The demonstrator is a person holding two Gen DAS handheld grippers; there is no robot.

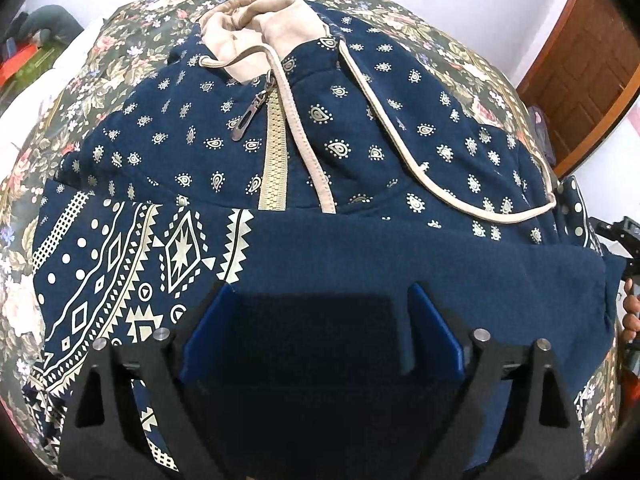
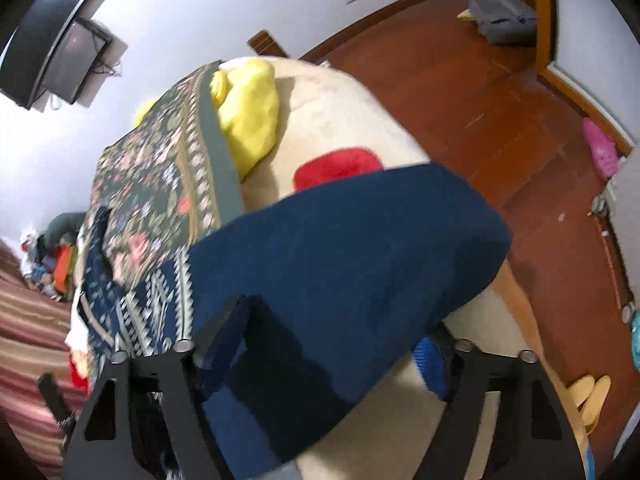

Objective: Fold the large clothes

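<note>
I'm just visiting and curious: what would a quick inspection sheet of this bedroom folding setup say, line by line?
Surface: bed, cream cover, with a floral sheet on it.
Job's things: navy patterned hoodie, zipped, drawstrings loose, plain navy fabric folded across its lower part.
Clutter: yellow bundle and red item on the bed.
Grippers: left gripper open over the plain navy fabric; right gripper has that fabric between its fingers, grip unclear.
Cables: wires below the wall screen.
Surroundings: wooden floor, grey bag, slippers.
</note>
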